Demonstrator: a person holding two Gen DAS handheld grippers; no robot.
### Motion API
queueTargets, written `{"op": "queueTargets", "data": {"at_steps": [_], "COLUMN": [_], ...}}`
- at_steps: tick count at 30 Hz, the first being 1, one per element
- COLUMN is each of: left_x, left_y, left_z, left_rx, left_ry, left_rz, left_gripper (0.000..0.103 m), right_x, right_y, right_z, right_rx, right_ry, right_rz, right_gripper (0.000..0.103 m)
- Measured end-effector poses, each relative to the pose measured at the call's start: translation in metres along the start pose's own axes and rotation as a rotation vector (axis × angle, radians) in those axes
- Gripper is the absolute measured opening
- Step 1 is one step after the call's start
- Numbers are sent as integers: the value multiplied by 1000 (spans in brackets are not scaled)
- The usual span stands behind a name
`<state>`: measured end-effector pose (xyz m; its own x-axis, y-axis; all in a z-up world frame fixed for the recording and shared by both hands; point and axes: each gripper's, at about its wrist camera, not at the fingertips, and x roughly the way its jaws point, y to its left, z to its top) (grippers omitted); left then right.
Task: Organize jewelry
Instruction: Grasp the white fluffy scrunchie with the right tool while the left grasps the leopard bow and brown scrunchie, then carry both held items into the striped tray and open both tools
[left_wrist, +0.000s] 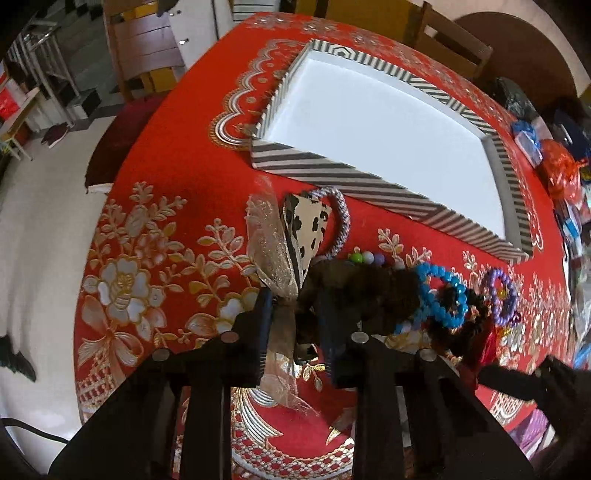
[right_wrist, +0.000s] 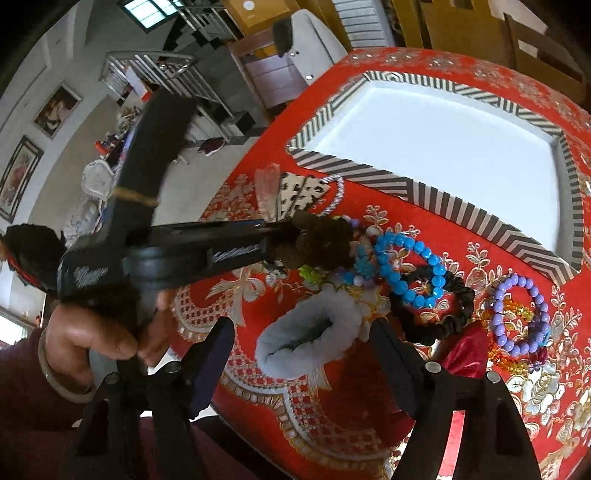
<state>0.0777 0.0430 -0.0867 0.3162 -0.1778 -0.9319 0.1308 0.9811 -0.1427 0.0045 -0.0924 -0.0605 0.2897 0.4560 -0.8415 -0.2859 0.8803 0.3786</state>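
Observation:
In the left wrist view my left gripper (left_wrist: 295, 319) is shut on the knot of a hair bow (left_wrist: 275, 254) made of gauzy gold ribbon and cow-print cloth. A brown fuzzy scrunchie (left_wrist: 364, 291) lies right beside it. From the right wrist view my right gripper (right_wrist: 304, 350) stands open around a pale blue fuzzy scrunchie (right_wrist: 308, 341), pads apart from it. A blue bead bracelet (right_wrist: 406, 269), a black scrunchie (right_wrist: 443, 319) and a purple bead bracelet (right_wrist: 519, 314) lie to the right. The striped box (left_wrist: 314, 166) with a white floor sits behind the pile.
A red tablecloth (left_wrist: 177, 192) with gold flowers covers the round table, whose edge drops off at the left. A silver braided bangle (left_wrist: 341, 221) lies near the box wall. Bags and clutter (left_wrist: 557, 166) crowd the right side. A hand (right_wrist: 92, 339) holds the left gripper's handle.

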Motion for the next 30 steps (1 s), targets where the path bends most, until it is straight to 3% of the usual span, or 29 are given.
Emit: {"op": "queueTargets", "data": {"at_steps": [5, 6, 7, 13, 18, 25, 30], "left_x": [-6, -7, -8, -29, -62, -94, -103], "left_y": [8, 9, 12, 22, 28, 20, 4], "left_z": [0, 0, 1, -1, 3, 14, 36], "left_rx": [4, 3, -2, -34, -51, -54, -17], "left_ry": [-20, -22, -22, -44, -106, -159, -197], "left_rz": [-26, -30, -35, -63, -77, -117, -117], "left_gripper": [15, 15, 15, 14, 14, 14, 14], "right_x": [23, 28, 33, 34, 15, -33, -58], "right_y": [-7, -9, -10, -7, -5, -19, -41], "right_z": [4, 4, 3, 5, 4, 20, 47], "right_rx": [39, 43, 49, 35, 30, 56, 91], "right_ry": [47, 58, 73, 48, 12, -109, -200], "right_rz": [-23, -30, -14, 28, 66, 105, 45], "right_gripper": [71, 64, 43, 15, 14, 14, 14]}}
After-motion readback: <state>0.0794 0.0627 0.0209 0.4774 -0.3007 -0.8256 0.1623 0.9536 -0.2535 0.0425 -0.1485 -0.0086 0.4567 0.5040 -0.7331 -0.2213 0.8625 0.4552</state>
